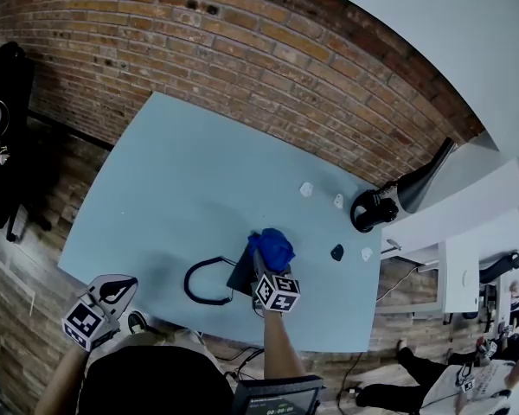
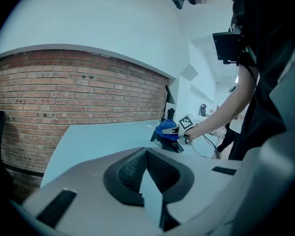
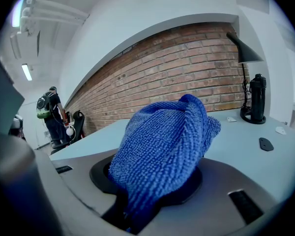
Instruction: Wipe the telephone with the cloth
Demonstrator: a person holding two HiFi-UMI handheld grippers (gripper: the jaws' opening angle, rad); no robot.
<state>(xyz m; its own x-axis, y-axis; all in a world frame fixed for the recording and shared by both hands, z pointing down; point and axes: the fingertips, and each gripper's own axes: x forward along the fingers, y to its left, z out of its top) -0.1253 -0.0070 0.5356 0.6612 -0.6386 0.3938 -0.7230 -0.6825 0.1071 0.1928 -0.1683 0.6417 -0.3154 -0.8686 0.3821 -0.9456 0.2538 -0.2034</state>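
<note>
On telephone (image 1: 240, 277): cloth (image 1: 272, 245) pinched in right claw (image 1: 261, 266); left claw (image 1: 114, 290) closed.

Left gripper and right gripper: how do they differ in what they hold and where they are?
The right gripper is shut on the blue cloth; the left gripper is shut on nothing. The right gripper is over the telephone, with the cloth on it; the left gripper hangs at the near left edge of the table, away from the telephone. Both have their jaws together.
</note>
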